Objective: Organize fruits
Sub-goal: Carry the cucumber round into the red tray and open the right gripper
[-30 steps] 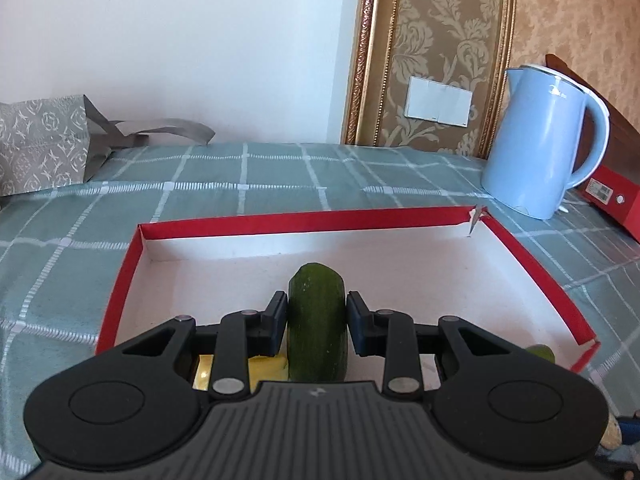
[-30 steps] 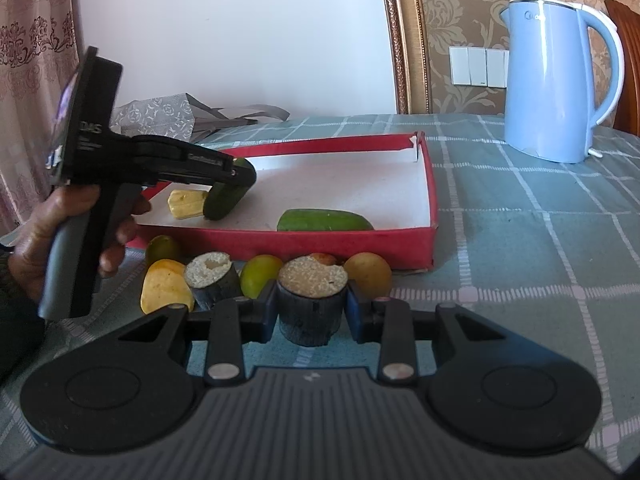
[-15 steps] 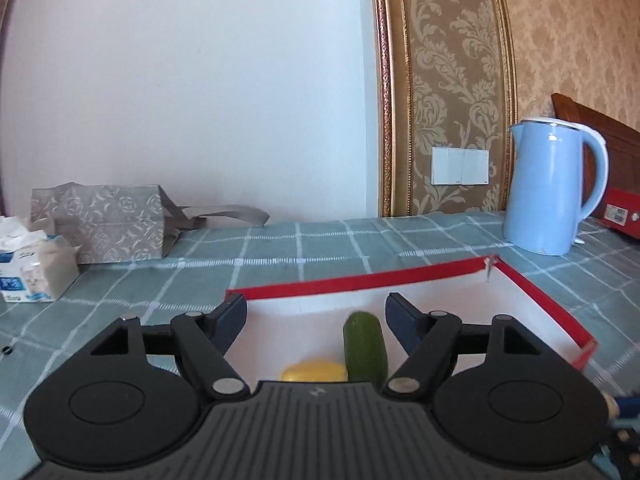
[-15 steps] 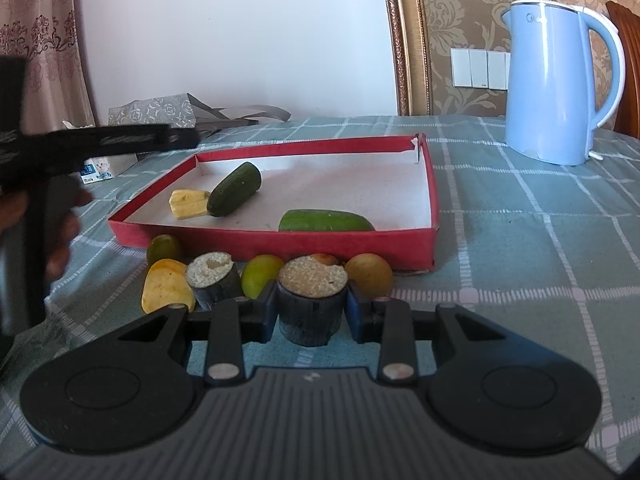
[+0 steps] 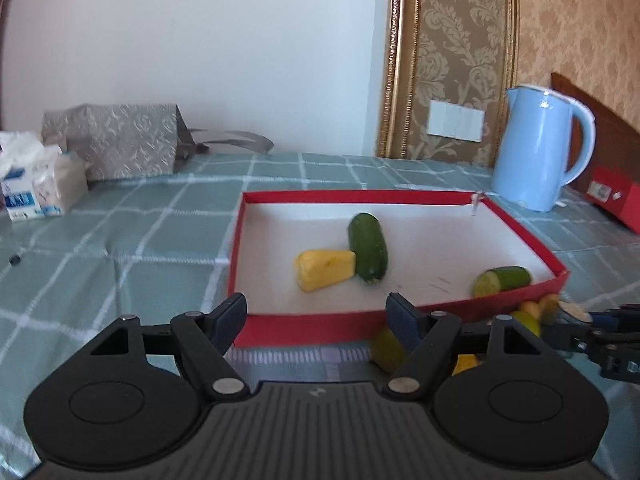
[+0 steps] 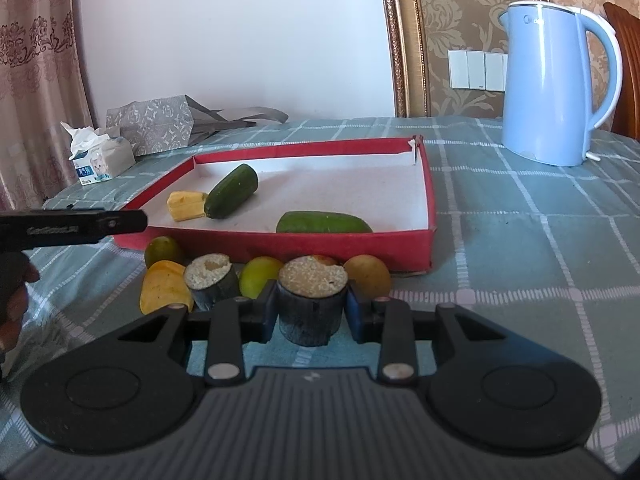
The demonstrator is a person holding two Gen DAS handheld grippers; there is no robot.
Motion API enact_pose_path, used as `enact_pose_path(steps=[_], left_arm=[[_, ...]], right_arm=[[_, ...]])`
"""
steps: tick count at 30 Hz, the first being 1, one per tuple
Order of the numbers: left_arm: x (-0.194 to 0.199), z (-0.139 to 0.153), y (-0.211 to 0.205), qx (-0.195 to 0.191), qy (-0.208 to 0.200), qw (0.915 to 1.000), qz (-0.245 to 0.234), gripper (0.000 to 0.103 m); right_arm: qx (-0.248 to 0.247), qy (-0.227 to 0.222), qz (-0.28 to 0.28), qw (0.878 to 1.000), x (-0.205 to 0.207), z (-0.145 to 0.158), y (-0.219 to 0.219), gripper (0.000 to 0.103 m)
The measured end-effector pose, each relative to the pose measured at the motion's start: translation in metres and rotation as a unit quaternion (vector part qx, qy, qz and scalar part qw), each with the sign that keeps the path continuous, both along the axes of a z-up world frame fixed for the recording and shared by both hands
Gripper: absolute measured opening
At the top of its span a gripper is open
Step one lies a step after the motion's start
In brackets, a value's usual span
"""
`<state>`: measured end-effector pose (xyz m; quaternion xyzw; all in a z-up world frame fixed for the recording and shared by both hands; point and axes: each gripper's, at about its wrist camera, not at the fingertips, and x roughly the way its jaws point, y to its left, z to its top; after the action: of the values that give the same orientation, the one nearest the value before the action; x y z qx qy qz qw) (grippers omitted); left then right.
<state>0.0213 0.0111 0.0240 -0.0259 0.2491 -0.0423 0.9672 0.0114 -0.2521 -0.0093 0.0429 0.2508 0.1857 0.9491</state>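
A red tray (image 5: 436,198) (image 6: 304,149) with a white floor holds a dark green cucumber (image 5: 368,247) (image 6: 231,191), a yellow fruit wedge (image 5: 325,269) (image 6: 186,205) touching it, and a second green cucumber piece (image 5: 502,281) (image 6: 324,223). My left gripper (image 5: 316,316) is open and empty, just in front of the tray's near wall. My right gripper (image 6: 311,310) is shut on a dark cylinder with a pale grainy top (image 6: 312,300). Loose fruits lie in front of the tray: a similar dark cylinder (image 6: 210,280), a yellow piece (image 6: 164,288), green ones (image 6: 163,250) (image 6: 260,274) and a yellow-brown one (image 6: 368,276).
A blue kettle (image 5: 538,152) (image 6: 554,84) stands right of the tray. A grey patterned bag (image 5: 112,142) (image 6: 152,128) and a tissue pack (image 5: 36,188) (image 6: 100,156) sit at the back left. A red box (image 5: 616,200) lies at the far right. Checked green cloth (image 6: 520,240) covers the table.
My left gripper let go of the dark green cucumber in the tray, opened, and drew back out over the tray's near wall. My right gripper stayed still, holding the cylinder.
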Motion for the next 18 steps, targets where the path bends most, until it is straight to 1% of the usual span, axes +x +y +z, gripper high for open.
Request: enact_pose_path(steps=[3,5,10,13,16,18], left_arm=[[-0.006,-0.007,0.004,0.0,0.015,0.9999,-0.006,0.079],[-0.007,-0.012,0.003,0.011,0.028,0.9995,-0.009,0.079],[-0.011,-0.016,0.006,0.021,0.033,0.9992,-0.003,0.079],[-0.008,-0.019,0.007,0.021,0.046,0.9987,-0.003,0.079],[-0.007,-0.02,0.009,0.018,0.051,0.9985,-0.002,0.079],[-0.007,-0.021,0.007,0.023,0.054,0.9983,-0.004,0.079]], right_arm=[[-0.002,-0.005,-0.002,1.0,-0.002,0.001,0.001,0.032],[-0.006,-0.015,-0.006,1.0,-0.005,0.003,0.001,0.032],[0.003,-0.04,-0.01,0.999,-0.008,0.016,0.001,0.032],[-0.005,-0.05,-0.012,0.999,0.003,0.028,0.005,0.032],[-0.022,-0.058,-0.011,0.998,0.023,0.04,0.013,0.032],[-0.037,-0.051,-0.008,0.998,0.042,0.046,0.02,0.032]])
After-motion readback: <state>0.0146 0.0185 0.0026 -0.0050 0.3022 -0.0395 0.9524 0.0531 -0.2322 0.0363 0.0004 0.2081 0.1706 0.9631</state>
